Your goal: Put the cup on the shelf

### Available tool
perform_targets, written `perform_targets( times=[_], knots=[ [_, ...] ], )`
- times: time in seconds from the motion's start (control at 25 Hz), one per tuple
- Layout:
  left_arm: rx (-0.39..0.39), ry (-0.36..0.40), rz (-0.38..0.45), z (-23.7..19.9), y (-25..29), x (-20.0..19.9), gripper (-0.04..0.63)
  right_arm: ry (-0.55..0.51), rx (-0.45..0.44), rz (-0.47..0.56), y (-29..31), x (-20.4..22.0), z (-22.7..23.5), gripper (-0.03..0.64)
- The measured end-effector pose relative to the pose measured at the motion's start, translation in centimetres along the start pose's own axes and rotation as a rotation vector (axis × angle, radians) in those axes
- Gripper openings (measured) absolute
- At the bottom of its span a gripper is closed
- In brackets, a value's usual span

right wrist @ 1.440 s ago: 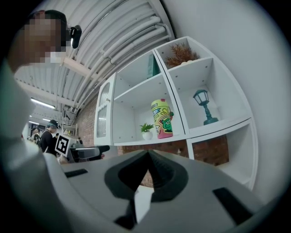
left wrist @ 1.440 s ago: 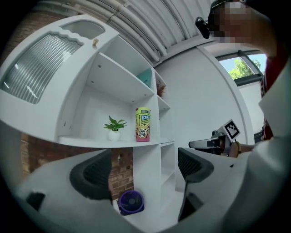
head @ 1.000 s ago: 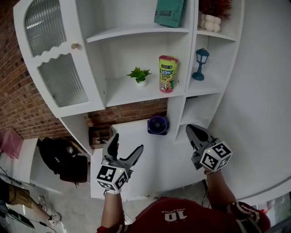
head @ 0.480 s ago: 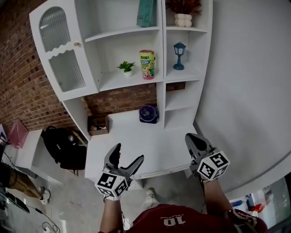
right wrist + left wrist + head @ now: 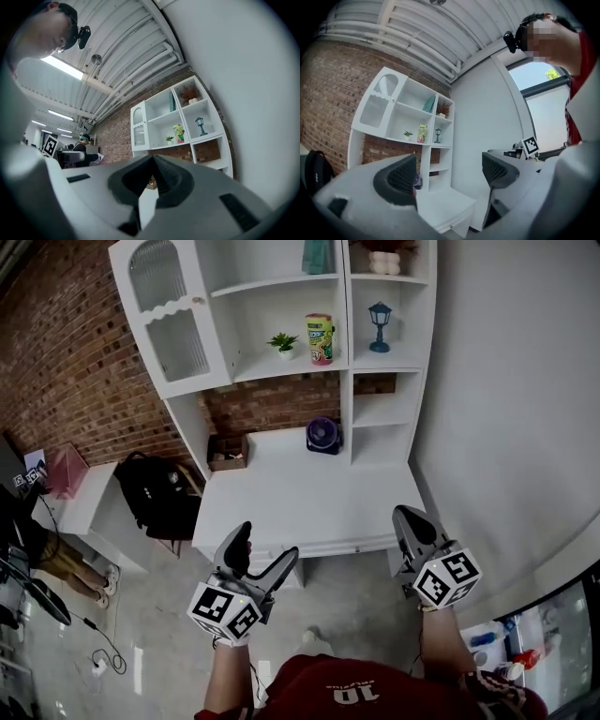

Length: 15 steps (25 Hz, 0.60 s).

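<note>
Up on the shelf (image 5: 264, 367), cup (image 5: 320, 338), label illegible.

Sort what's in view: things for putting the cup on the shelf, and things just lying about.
Job: cup, already standing on the shelf; left gripper, open; right gripper, shut.
Lying about: small plant, blue lantern, purple fan, black backpack, wooden box.

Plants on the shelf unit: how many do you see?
2. A small green potted plant sits left of the colourful cup on the wide shelf; a reddish plant in a white pot stands in the top right compartment. Others may be hidden behind the ribbed door.
</note>
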<state>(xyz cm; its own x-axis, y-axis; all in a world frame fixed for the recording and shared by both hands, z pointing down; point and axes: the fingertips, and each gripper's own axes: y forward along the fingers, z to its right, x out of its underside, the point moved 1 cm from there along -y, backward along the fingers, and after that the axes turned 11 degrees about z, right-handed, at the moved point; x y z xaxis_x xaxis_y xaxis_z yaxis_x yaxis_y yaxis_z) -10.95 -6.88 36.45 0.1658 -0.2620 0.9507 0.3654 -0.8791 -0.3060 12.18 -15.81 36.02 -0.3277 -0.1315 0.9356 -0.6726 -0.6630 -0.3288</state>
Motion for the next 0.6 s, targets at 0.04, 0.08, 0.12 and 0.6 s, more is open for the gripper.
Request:
perform_targets(
  times=[0.04, 0.08, 0.12, 0.6],
  knots=[
    [-0.010, 0.023, 0.002, 0.2, -0.7, -0.7, 0.439, -0.008, -0.003, 0.008, -0.3, -0.3, -0.4, 0.005],
    [-0.023, 0.043, 0.002, 0.2, -1.4, -1.2, 0.439, -0.014, -0.003, 0.013, -0.6, -0.6, -0.8, 0.006],
    [-0.034, 0.061, 0.000, 0.2, -2.1, -1.7, 0.439, -0.018, -0.002, 0.017, -0.9, -0.8, -1.1, 0.005],
    [-0.043, 0.070, 0.039, -2.6, -4.3, -4.5, 0.408, -0.084, 0.026, 0.048, -0.8, -4.4, -4.4, 0.005]
  ],
)
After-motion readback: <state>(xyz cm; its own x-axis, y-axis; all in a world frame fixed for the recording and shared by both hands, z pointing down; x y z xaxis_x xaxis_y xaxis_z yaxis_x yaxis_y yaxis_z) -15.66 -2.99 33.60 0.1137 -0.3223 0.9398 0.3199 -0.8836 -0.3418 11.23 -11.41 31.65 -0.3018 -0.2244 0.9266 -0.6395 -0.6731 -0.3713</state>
